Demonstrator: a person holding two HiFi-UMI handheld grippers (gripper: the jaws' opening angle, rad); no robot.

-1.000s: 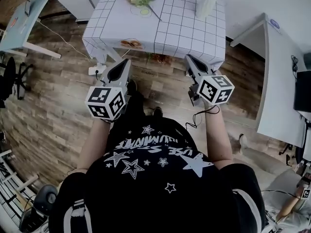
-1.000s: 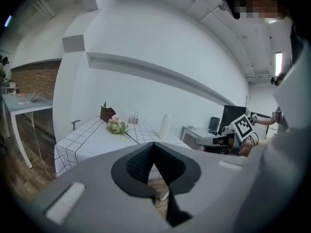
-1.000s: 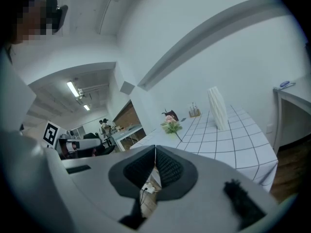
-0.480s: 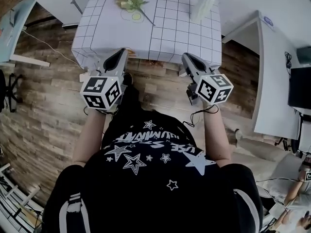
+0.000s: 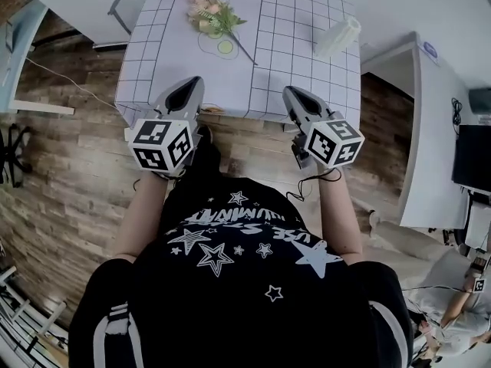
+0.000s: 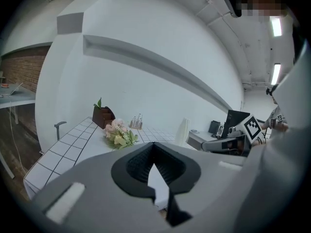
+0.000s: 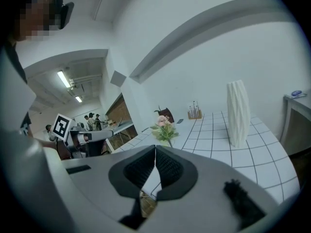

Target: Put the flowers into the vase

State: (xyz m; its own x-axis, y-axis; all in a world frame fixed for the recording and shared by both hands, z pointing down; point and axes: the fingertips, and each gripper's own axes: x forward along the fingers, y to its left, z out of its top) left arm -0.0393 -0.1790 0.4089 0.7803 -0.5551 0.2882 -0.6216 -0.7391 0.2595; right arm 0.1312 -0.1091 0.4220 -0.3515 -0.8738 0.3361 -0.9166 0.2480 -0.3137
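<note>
A bunch of pink and cream flowers (image 5: 214,20) with a long stem lies on the gridded white table (image 5: 276,60), at its far left; it also shows in the left gripper view as flowers (image 6: 118,134) and in the right one as flowers (image 7: 164,128). A tall ribbed white vase (image 5: 337,35) stands at the table's right side, seen again as the vase (image 7: 238,112). My left gripper (image 5: 189,92) hovers at the table's near edge, shut and empty. My right gripper (image 5: 294,96) is level with it, also shut and empty.
A dark brown box with a plant (image 6: 103,115) and a small rack (image 6: 136,124) stand at the table's far end. A white desk (image 5: 437,129) runs along the right, another table (image 5: 19,29) at the left. Wooden floor lies under the person.
Both grippers have moved forward toward the table and now reach its near edge. The table, flowers and vase appear lower and closer in the head view. Jaws stayed shut.
</note>
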